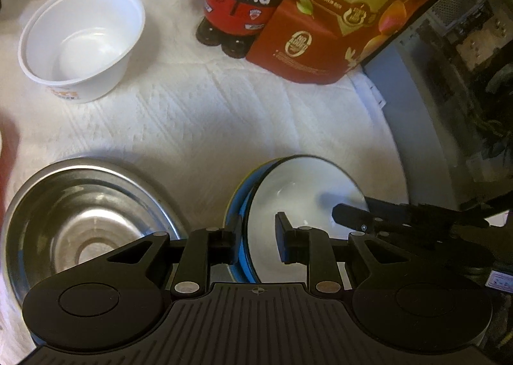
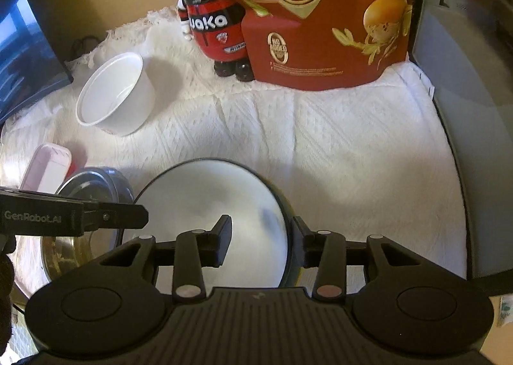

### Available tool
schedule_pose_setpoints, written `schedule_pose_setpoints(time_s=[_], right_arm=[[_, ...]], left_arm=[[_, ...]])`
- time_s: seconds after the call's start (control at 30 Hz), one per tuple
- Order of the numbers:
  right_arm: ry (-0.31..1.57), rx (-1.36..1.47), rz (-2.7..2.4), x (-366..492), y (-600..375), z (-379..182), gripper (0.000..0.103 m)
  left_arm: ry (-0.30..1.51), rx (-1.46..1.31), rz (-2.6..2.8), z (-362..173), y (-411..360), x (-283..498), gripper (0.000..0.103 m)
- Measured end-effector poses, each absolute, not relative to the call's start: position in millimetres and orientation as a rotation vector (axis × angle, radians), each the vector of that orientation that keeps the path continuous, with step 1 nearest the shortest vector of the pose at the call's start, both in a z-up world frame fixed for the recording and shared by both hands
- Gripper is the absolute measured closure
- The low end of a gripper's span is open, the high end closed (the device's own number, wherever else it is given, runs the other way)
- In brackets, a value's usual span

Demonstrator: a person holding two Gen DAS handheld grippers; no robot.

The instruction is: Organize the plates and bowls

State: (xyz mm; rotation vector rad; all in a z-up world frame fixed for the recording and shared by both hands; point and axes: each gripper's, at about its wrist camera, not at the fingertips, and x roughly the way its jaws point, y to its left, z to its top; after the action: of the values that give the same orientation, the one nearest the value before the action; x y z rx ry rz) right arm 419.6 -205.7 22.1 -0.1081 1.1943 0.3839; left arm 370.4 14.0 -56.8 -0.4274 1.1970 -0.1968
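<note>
Both tongs working same white bowl point(image 1: 304, 192), sitting low centre on counter point(image 1: 224, 115), blue outside, glossy white inside, dark rim.

Left tongs point(image 1: 258, 238) straddling rim at bowl's 9 o'clock, one pad inside, one outside; contact unclear, cannot tell if gripping.

Right tongs point(image 2: 261, 241) straddling rim at 3 o'clock, gaps showing, looking released.

Two-sided hold probably steadying wide, slippery bowl.

Steel bowl point(image 1: 83, 220), shiny, round, lying at 9 o'clock of it; likely nesting target.

White plastic tub point(image 1: 83, 41) standing at 11 o'clock, well apart, on quilted white cloth.
</note>
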Motion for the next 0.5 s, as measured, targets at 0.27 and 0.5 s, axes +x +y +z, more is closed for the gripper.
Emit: schedule_pose_setpoints(time_s=[0.27,0.5], right_arm=[[1.023,-0.159,0.311,444,-198,57,0.061],[0.931,-0.228,0.336,458,-152,63,0.037]], left_arm=[[1.040,-0.498,-0.134,-26,64,371,0.080],[0.886,-0.569,0.127,-2,165,364,0.079]])
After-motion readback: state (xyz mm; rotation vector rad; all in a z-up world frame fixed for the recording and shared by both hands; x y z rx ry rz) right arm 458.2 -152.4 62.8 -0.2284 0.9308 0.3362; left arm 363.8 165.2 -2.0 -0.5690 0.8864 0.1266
